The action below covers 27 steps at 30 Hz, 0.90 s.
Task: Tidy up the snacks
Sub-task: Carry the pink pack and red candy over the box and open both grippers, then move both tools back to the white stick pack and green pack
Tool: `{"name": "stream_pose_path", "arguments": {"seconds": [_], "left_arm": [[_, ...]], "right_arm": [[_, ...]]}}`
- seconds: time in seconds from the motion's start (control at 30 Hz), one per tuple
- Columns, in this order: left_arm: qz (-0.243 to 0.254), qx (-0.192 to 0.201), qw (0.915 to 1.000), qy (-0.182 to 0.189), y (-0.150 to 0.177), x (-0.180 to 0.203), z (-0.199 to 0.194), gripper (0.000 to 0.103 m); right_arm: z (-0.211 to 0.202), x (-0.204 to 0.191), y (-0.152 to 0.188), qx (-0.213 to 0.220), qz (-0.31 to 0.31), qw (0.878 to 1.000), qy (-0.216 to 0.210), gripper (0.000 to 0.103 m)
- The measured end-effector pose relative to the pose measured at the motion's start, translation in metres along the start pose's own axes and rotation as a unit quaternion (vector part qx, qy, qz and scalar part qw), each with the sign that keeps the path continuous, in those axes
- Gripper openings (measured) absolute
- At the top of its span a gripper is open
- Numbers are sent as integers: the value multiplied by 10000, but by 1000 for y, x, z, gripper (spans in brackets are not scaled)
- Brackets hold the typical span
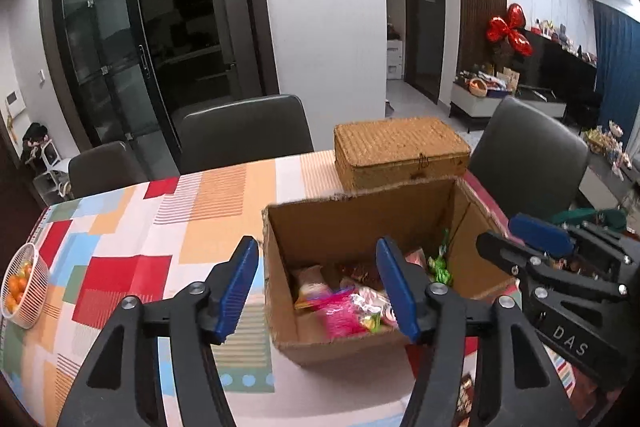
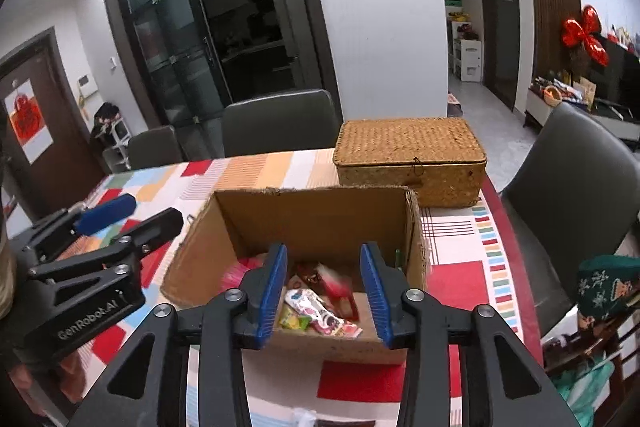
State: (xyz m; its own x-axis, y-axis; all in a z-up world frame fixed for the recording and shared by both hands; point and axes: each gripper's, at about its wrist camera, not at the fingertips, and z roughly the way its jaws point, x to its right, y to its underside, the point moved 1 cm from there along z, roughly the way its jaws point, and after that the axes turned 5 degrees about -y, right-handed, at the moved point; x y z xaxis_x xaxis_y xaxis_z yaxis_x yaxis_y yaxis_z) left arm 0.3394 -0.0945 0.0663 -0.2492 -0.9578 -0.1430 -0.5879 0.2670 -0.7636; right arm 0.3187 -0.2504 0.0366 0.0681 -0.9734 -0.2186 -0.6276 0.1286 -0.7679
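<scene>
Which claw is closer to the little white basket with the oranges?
Left. The left claw hangs open by the cardboard box's left wall, on the side toward the orange basket. The right claw is open over the box, farther away.

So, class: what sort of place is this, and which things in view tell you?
Most likely a home dining area: a table under a patchwork cloth, chairs round it, and a TV beyond.

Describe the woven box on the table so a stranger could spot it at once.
Start at the table with the patchwork cloth. On its far edge, just behind the open cardboard box of snacks, sits the woven box. Unlike the cardboard one, it is golden-brown wicker with its lid closed.
</scene>
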Motion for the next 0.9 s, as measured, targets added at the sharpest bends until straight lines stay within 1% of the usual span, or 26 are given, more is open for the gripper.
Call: {"name": "stream_pose_path", "arguments": {"seconds": [0.07, 0.27, 0.5, 0.7, 0.9], "left_arm": [[40, -20, 10000, 67, 7, -1, -6, 61], [57, -35, 9998, 187, 34, -2, -37, 61], [100, -34, 9995, 313, 67, 12, -69, 61], [5, -278, 9983, 515, 95, 33, -74, 61], [-56, -645, 9955, 687, 126, 53, -63, 61]], "right_arm": [[-5, -5, 5, 11, -129, 9999, 34, 40], [-32, -27, 27, 125, -460, 9987, -190, 40], [-60, -38, 57, 95, -737, 9970, -214, 40], [-79, -25, 83, -8, -739, 9972, -64, 40], [-83, 0, 109, -233, -517, 9983, 144, 40]]}}
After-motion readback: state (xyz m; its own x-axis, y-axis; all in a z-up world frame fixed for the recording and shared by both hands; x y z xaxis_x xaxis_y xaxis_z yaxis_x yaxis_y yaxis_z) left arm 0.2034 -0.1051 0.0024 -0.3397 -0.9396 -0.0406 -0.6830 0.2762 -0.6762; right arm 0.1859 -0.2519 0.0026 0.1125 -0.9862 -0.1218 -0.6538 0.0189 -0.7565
